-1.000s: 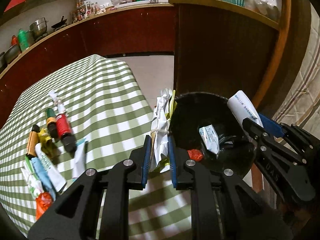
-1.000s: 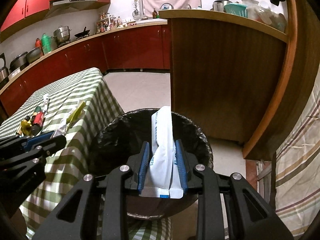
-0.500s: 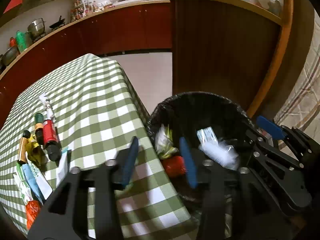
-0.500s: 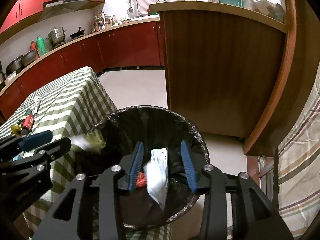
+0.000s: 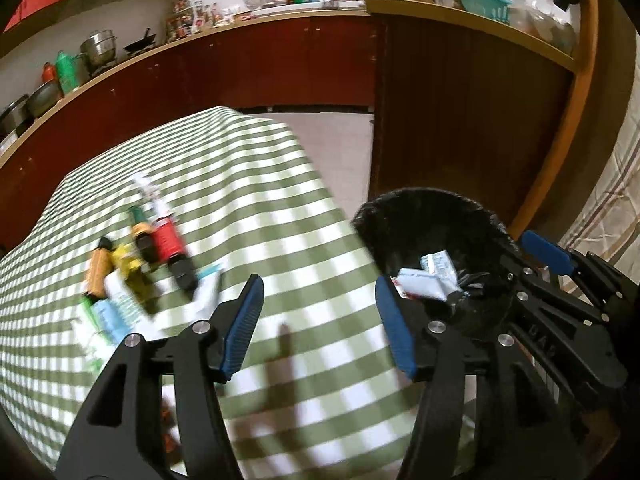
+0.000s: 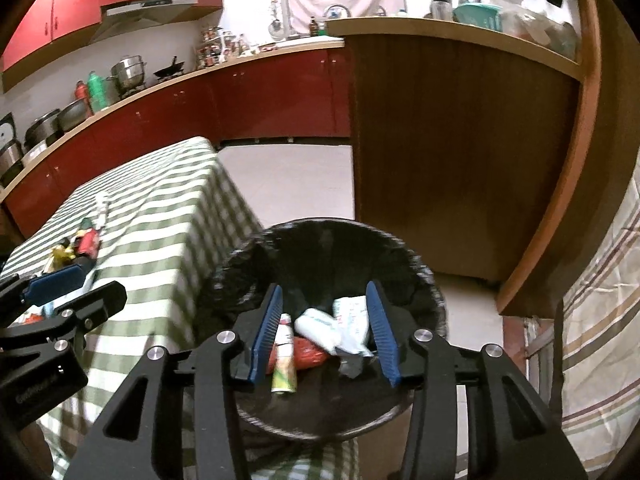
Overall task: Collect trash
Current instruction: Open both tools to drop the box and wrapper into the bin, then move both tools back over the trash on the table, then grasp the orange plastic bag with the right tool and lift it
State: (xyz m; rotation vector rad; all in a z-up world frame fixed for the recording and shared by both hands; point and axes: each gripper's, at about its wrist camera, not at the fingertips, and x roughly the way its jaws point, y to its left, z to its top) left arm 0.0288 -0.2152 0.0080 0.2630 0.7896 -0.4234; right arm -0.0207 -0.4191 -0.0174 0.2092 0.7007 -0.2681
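Both grippers, left (image 5: 318,322) and right (image 6: 326,330), spread empty (nothing pinched), bin (image 6: 240,256) below right, remaining trash (image 5: 136,264) at 10 o'clock.

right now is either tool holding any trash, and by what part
Nothing is held. The left tool and the right tool both stand open and empty; the white tube lies loose in the black trash bin.
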